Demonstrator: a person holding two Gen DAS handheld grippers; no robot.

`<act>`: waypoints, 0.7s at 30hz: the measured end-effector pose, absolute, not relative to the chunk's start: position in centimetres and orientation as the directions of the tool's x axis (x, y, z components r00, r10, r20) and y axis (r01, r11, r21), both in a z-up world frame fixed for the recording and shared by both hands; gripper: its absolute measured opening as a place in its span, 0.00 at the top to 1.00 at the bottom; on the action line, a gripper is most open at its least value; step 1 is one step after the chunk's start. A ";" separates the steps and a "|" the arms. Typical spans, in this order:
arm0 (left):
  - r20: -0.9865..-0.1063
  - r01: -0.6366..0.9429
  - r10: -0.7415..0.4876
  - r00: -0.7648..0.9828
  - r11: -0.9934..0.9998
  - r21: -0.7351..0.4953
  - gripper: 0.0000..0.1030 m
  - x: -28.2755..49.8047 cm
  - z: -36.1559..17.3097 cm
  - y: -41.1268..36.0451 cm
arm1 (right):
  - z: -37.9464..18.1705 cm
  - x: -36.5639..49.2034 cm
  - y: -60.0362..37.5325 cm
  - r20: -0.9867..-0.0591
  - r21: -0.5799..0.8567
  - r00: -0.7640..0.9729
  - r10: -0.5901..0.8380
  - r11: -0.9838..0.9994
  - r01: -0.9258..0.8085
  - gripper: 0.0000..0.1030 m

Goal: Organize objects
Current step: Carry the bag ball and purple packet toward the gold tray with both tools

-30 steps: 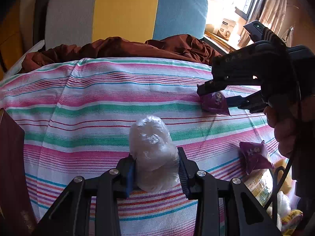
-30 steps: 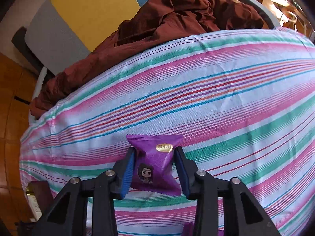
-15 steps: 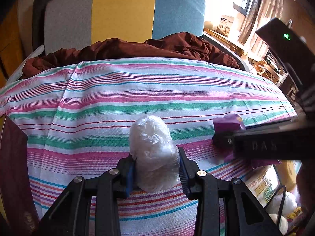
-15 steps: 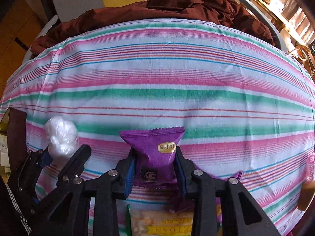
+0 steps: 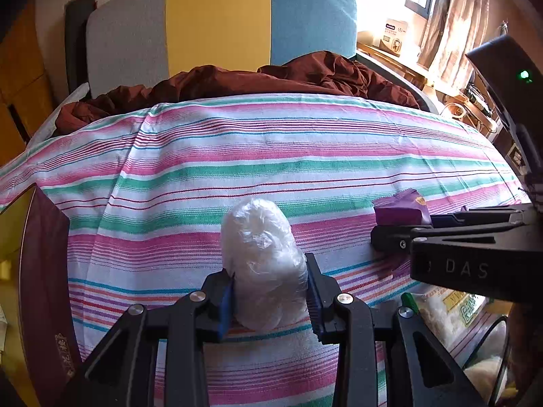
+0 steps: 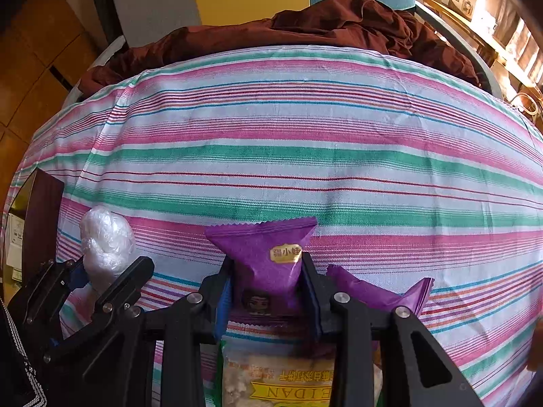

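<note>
At the far left, a dark maroon box (image 5: pixel 44 271) lies at the edge of the striped cloth (image 5: pixel 271 156). Next comes the left gripper (image 5: pixel 269 291), its jaws closing with a white plastic-wrapped bundle (image 5: pixel 261 257) pinched between the pads and held over the cloth. In the right wrist view the same bundle (image 6: pixel 105 240) sits left of the right gripper (image 6: pixel 266 291), which is clamped on a purple packet (image 6: pixel 268 254), its lower part between the pads and its crimped top sticking out forward. Just right of it a second purple packet (image 6: pixel 373 291) lies on the cloth, and a yellow-green snack bag (image 6: pixel 285 380) lies under the right gripper. Behind the cloth, brown fabric (image 6: pixel 322 23) is bunched against a grey, yellow and blue headboard (image 5: pixel 217 23)
</note>
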State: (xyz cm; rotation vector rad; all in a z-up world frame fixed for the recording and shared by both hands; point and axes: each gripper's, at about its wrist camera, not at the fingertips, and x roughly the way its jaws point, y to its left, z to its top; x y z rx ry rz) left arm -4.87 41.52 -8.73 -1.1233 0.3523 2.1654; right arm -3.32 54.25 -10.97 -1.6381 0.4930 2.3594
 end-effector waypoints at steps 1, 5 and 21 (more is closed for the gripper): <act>-0.803 -0.666 0.434 -0.409 -0.744 -0.063 0.65 -4.8 -8.7 41.4 | -11.0 -3.6 54.4 -0.937 0.142 -0.350 -0.004 -0.919 -0.369 0.65; -0.803 -0.668 0.423 -0.420 -0.743 -0.042 0.65 -4.1 -8.7 41.1 | -11.4 -4.6 55.0 -0.937 0.126 -0.350 0.009 -0.925 -0.359 0.65; -0.765 -0.687 0.448 -0.463 -0.726 -0.009 0.65 -0.2 -5.0 37.6 | -11.3 -4.1 53.0 -0.914 0.072 -0.399 0.069 -0.942 -0.328 0.66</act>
